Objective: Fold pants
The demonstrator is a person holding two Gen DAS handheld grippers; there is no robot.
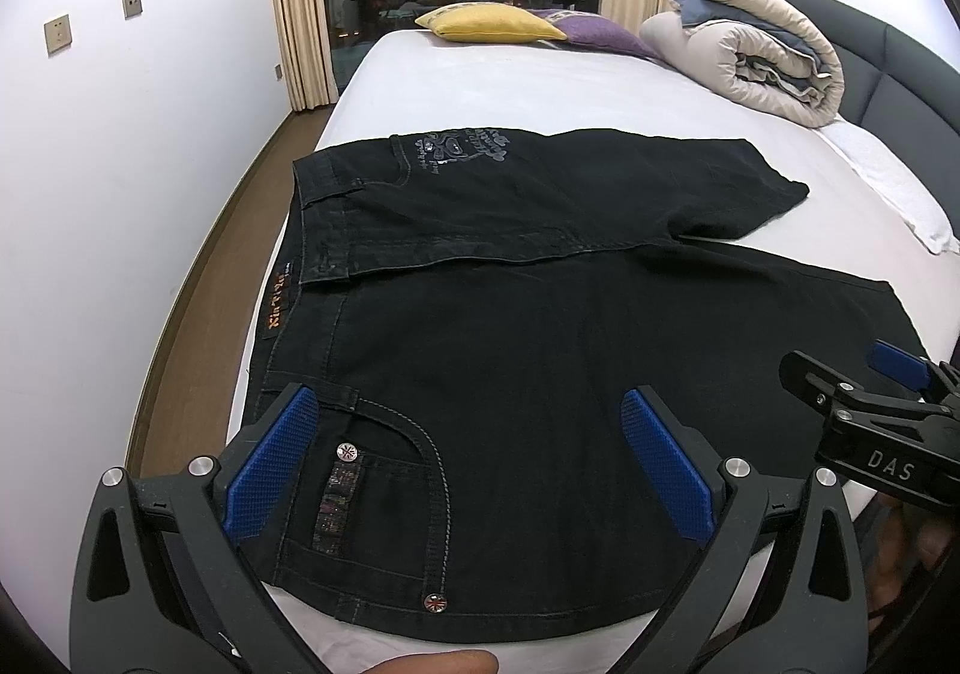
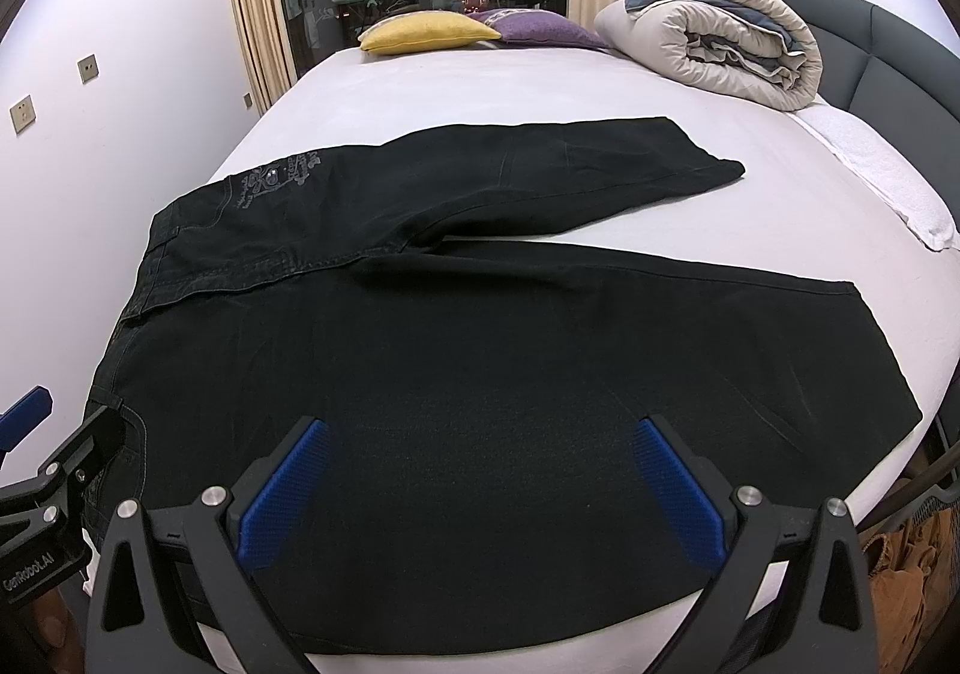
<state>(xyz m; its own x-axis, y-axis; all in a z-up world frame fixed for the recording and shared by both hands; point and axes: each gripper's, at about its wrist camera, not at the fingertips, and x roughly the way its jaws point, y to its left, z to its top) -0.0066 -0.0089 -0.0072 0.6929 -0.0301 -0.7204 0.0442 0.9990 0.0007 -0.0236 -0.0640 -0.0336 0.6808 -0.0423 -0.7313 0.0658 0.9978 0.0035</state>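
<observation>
The left claw (image 1: 468, 458) is spread wide above the waist and front pocket of 1 pair of black pants (image 1: 540, 326), gripping nothing. The right claw (image 2: 480, 485) is equally wide over the nearer leg, also holding nothing. The pants lie flat on a white bed (image 2: 480, 86), 2 legs splayed apart. At the far end sit 2 cushions, 1 yellow cushion (image 2: 429, 31) and 1 purple cushion (image 2: 549, 29), beside 1 rolled duvet (image 2: 720, 26). Only the left view shows the pocket rivets (image 1: 347, 452) and waistband label (image 1: 277, 305).

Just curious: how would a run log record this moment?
pants: spread flat on bed | left tool: open, over waist | right tool: open, over leg
</observation>
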